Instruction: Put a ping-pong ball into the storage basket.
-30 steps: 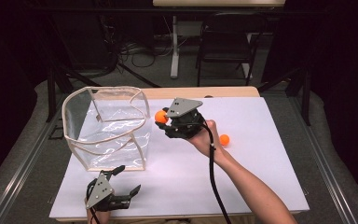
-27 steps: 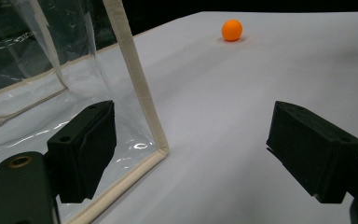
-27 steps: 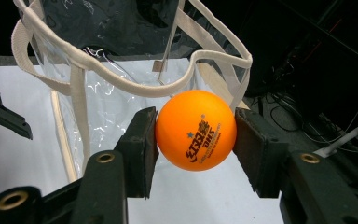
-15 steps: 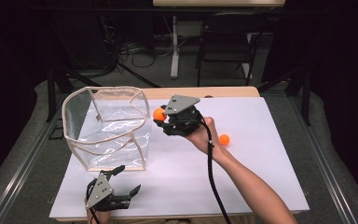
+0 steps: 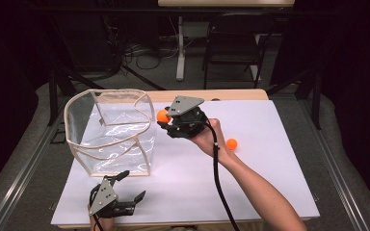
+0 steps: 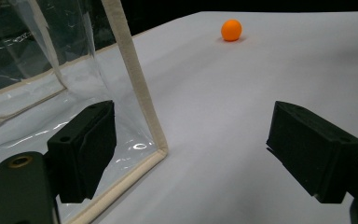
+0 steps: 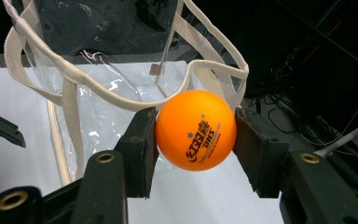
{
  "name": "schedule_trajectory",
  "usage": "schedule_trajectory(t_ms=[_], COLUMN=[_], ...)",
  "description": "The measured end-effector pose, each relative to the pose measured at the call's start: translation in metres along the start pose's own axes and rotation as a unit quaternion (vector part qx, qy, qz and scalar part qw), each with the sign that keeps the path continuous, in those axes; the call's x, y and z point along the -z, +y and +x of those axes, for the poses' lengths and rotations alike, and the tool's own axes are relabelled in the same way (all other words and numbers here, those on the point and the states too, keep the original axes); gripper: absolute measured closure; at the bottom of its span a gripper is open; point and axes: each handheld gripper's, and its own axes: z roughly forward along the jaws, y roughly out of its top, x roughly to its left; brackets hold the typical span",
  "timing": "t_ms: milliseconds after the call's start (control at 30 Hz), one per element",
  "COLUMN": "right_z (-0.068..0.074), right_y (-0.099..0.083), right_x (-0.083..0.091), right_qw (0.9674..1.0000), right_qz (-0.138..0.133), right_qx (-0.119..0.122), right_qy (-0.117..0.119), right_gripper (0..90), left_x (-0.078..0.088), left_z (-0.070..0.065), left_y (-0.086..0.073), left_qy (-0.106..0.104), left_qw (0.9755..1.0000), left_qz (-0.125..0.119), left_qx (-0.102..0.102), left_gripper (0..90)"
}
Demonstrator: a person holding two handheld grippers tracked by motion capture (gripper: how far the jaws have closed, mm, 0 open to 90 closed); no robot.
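The orange ball (image 7: 196, 129) is round, so it has no long axis; its black printed mark and small star face the right gripper's camera, the lettering running slantwise. It is glossy, plain orange, and sits clamped between the pads of the right gripper (image 5: 165, 119), raised just beside the rim of the clear bag (image 5: 110, 132). The left gripper (image 5: 125, 186) rests near the table's near edge, jaws wide apart, holding nothing. A second orange ball (image 5: 231, 143) lies on the white table (image 5: 270, 168).

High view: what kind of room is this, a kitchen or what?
Probably a lab or workshop, not a kitchen: a white table in a dark room, cables on the floor, and a chair behind.
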Motion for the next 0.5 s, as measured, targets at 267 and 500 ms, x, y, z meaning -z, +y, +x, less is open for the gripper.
schedule_trajectory(t_ms=[267,500], right_z=[-0.0030,-0.0034], right_y=[0.0031,0.0059], right_x=[-0.0029,-0.0058], right_qw=[1.0000,1.0000], right_qz=[0.004,0.003], right_qx=[-0.002,-0.003], right_qy=[0.000,0.003], right_gripper=[50.8,50.8], left_x=[0.0003,0.0002], left_z=[0.0000,0.0001], left_y=[0.0000,0.0000], left_qy=[0.001,0.001], left_qw=[1.0000,1.0000], left_qz=[-0.001,-0.001], left_qx=[0.000,-0.001], left_gripper=[15.7,15.7])
